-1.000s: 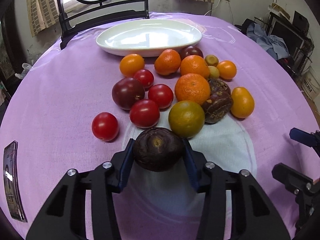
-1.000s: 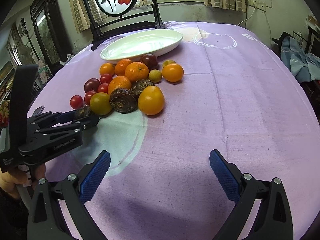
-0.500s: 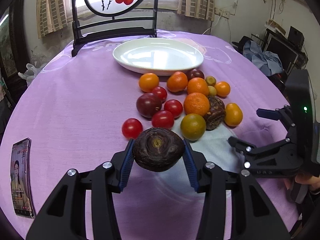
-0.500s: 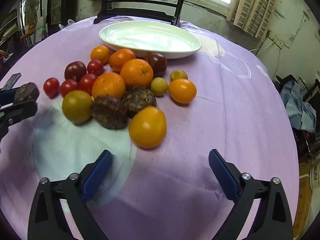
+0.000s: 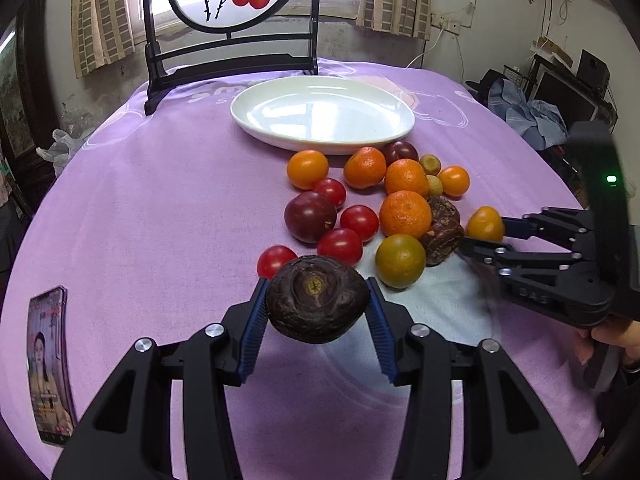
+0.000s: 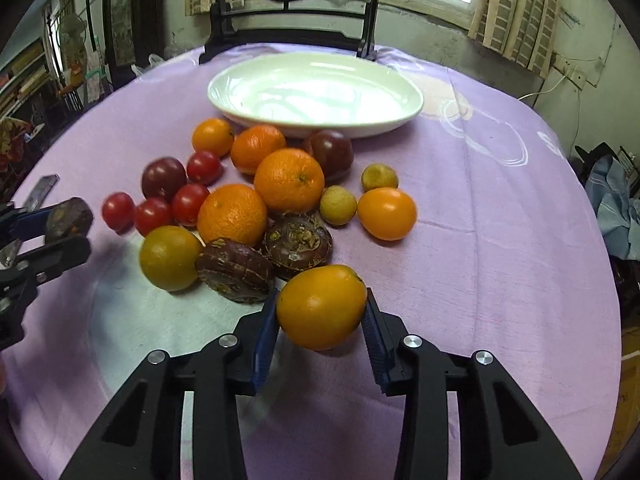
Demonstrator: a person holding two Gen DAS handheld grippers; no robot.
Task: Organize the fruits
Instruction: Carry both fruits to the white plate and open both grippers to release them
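My left gripper point(image 5: 316, 304) is shut on a dark brown wrinkled fruit point(image 5: 317, 299) and holds it above the purple cloth, near the heap. It also shows in the right wrist view point(image 6: 66, 220). My right gripper point(image 6: 320, 312) is closed around a yellow-orange fruit point(image 6: 321, 307) at the heap's near right edge; it shows in the left wrist view too point(image 5: 484, 224). The heap of oranges point(image 6: 289, 180), red tomatoes point(image 6: 188, 204), dark plums and brown fruits point(image 6: 298, 245) lies in front of the empty white oval plate point(image 6: 404, 118).
A phone point(image 5: 48, 364) lies on the cloth at the near left. A black chair point(image 5: 232, 60) stands behind the plate. A pale patch on the cloth point(image 6: 160, 320) lies under the heap's near side. Clutter and clothes sit off the table's right edge.
My right gripper moved in to the heap and closed from wide open onto the yellow-orange fruit. My left gripper rose and drew back with the dark fruit.
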